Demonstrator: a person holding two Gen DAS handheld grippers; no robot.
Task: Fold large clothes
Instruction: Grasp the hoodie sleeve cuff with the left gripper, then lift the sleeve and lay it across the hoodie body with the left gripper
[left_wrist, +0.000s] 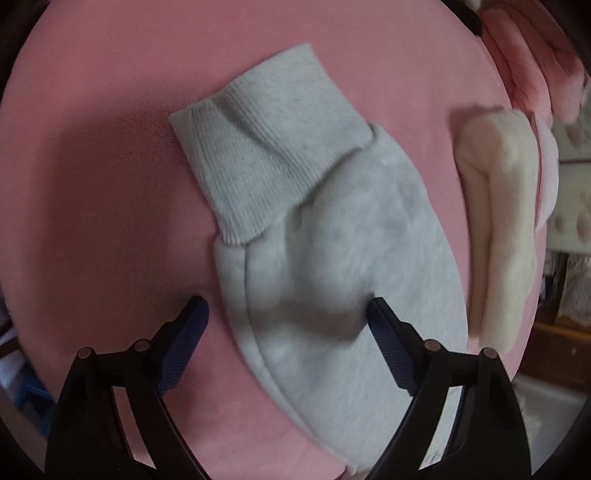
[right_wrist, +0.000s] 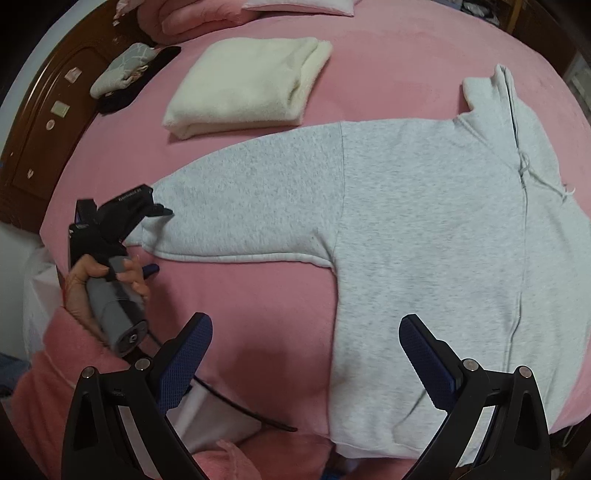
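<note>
Fingers spread on both—left gripper (left_wrist: 288, 314) sees only sleeve cuff (left_wrist: 258, 162); right gripper (right_wrist: 304, 332) whole sweatshirt (right_wrist: 424, 229).

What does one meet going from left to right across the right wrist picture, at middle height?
Wooden headboard → left gripper held in the hand → grey sleeve → body of the grey hoodie.

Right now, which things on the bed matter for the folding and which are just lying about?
For the job:
- grey sweatshirt, spread flat
- its sleeve cuff
- left tongs, open over the sleeve
- right tongs, open near the hem

Lying about:
- folded cream garment
- grey and black items by the headboard
- pillow
</note>
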